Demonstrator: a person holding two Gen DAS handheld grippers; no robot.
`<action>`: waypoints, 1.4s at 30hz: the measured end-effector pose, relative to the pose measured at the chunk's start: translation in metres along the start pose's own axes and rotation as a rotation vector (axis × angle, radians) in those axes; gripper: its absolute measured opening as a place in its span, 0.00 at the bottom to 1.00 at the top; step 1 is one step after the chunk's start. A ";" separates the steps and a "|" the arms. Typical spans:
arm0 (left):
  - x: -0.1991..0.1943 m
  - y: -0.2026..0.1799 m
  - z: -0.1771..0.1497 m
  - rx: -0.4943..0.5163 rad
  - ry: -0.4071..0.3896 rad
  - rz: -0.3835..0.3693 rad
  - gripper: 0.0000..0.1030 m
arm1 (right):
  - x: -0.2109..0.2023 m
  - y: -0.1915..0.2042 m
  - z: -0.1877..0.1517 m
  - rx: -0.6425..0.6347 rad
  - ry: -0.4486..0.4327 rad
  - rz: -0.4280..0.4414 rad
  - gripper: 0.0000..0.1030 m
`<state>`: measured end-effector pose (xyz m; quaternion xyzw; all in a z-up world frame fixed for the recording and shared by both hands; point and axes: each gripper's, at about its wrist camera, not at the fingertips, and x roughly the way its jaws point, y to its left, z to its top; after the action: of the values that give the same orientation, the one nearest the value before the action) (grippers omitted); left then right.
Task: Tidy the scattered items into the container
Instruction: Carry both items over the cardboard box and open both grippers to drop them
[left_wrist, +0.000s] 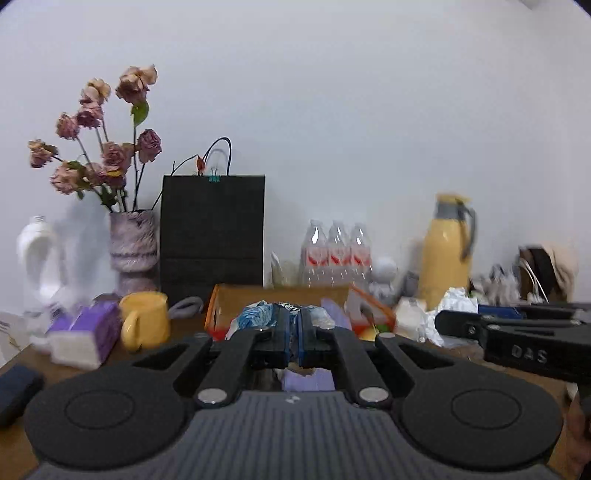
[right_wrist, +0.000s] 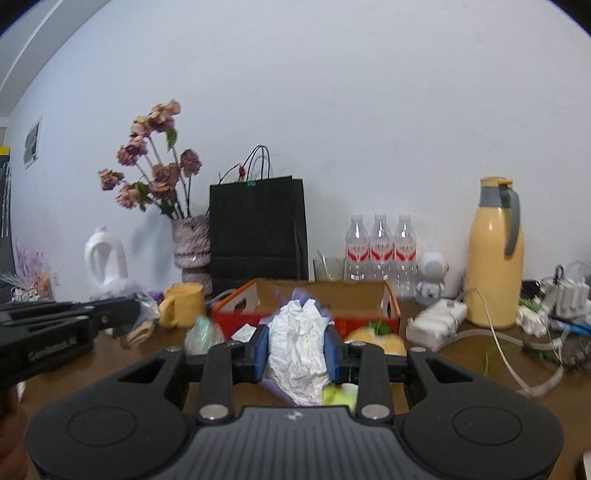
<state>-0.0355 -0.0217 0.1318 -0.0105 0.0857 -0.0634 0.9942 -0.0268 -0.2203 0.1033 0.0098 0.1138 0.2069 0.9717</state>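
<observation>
Now we see our right gripper (right_wrist: 295, 349) clamped on a crumpled white tissue wad (right_wrist: 297, 354), held just in front of the orange cardboard box (right_wrist: 365, 321). Our left gripper (left_wrist: 294, 332) has its blue-edged fingers nearly together, pinching a thin blue-and-white wrapper (left_wrist: 258, 314) near the box (left_wrist: 221, 299). Beside it sit a yellow mug (left_wrist: 144, 319) and a purple tissue pack (left_wrist: 86, 332).

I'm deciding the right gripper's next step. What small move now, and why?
Probably carry it forward over the orange box: the right gripper is shut on the crumpled white paper, short of the box's open top.
</observation>
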 end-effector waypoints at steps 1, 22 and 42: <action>0.023 0.003 0.019 -0.004 -0.006 0.004 0.05 | 0.020 -0.006 0.019 0.009 -0.007 0.028 0.29; 0.341 0.073 0.153 -0.072 0.218 0.120 0.05 | 0.337 -0.077 0.180 0.072 0.194 -0.025 0.28; 0.510 0.095 0.039 -0.105 1.054 0.064 0.05 | 0.532 -0.102 0.074 0.048 1.054 -0.031 0.25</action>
<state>0.4811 0.0074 0.0810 -0.0243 0.5773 -0.0253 0.8157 0.5035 -0.0966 0.0535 -0.0750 0.5917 0.1670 0.7851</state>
